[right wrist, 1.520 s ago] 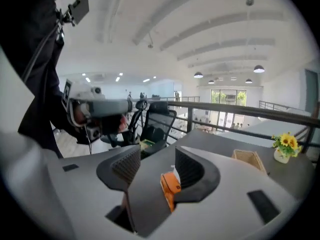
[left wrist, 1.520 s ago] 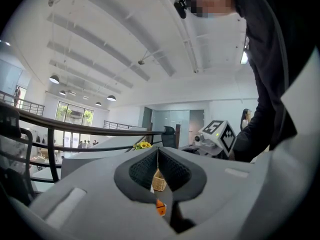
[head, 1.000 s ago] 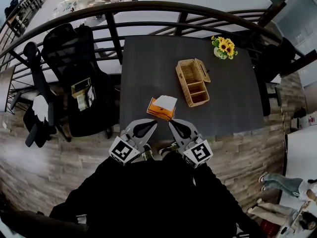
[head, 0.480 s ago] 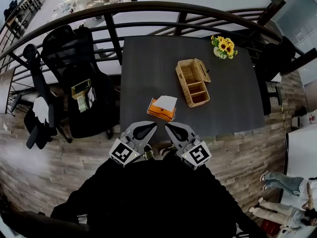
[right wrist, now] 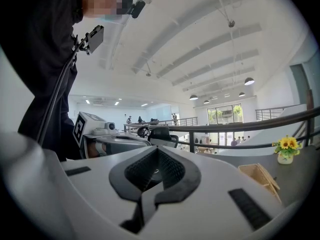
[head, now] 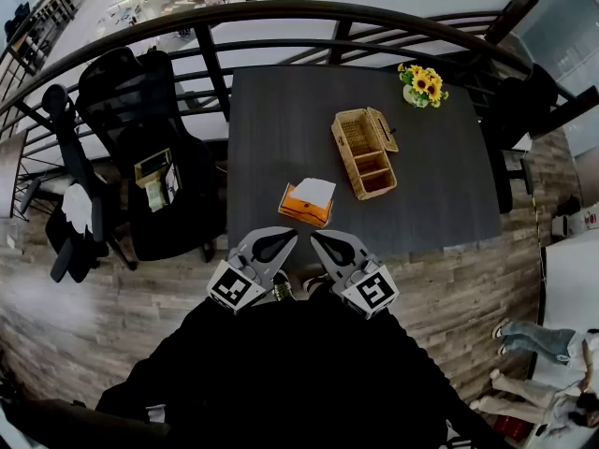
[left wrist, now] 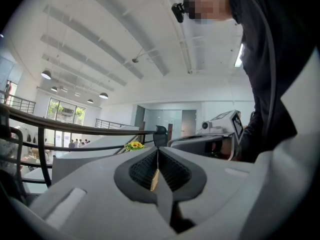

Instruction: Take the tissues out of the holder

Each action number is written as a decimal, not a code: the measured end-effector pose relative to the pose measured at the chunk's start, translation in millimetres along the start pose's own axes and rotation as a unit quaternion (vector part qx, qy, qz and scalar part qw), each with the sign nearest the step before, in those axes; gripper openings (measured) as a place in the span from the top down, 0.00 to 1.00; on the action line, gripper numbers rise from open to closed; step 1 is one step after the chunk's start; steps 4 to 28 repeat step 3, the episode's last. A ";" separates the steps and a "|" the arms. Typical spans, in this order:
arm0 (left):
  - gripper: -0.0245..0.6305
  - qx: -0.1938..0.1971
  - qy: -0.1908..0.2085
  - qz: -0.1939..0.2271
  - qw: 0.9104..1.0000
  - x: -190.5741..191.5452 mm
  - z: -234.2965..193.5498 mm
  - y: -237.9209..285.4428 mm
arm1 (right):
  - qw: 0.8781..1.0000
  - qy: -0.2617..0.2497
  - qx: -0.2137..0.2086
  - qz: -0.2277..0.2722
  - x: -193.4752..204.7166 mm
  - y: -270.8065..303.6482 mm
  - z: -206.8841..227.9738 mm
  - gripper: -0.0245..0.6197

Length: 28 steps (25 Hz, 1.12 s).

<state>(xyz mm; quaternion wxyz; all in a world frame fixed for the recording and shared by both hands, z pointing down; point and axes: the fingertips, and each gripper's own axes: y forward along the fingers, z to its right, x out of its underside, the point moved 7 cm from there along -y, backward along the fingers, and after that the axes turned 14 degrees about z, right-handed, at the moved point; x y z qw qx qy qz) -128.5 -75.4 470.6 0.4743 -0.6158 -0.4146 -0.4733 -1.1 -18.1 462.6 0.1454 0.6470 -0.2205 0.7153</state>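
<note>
An orange tissue holder (head: 301, 209) with a white tissue (head: 314, 192) sticking out of its top sits on the dark table (head: 281, 120), near the front edge. My left gripper (head: 292, 233) and right gripper (head: 315, 237) hover side by side just short of that edge, tips pointing at the holder and apart from it. Both are shut with nothing between the jaws. The left gripper view shows its closed jaws (left wrist: 157, 152) raised toward the ceiling, and the right gripper view shows the same for its jaws (right wrist: 157, 151). Neither gripper view shows the holder.
A wicker basket (head: 364, 154) (right wrist: 257, 176) stands right of the holder, with a pot of sunflowers (head: 421, 85) (right wrist: 285, 149) (left wrist: 133, 145) at the far right corner. A black office chair (head: 140, 148) is left of the table, and a curved railing (head: 281, 17) runs behind it.
The right gripper has edged slightly left, toward the left one. Nothing else has visibly moved.
</note>
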 end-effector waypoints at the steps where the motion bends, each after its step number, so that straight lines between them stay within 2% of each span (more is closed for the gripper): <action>1: 0.95 0.000 0.000 -0.001 1.000 0.9 -0.8 -0.3 | 1.000 -0.001 -0.001 0.002 1.7 -0.2 0.2 0.96; 28: 0.95 0.000 0.001 -0.002 1.000 3.2 -2.5 -1.1 | 1.000 -0.002 -0.004 0.004 4.6 -0.3 0.7 0.96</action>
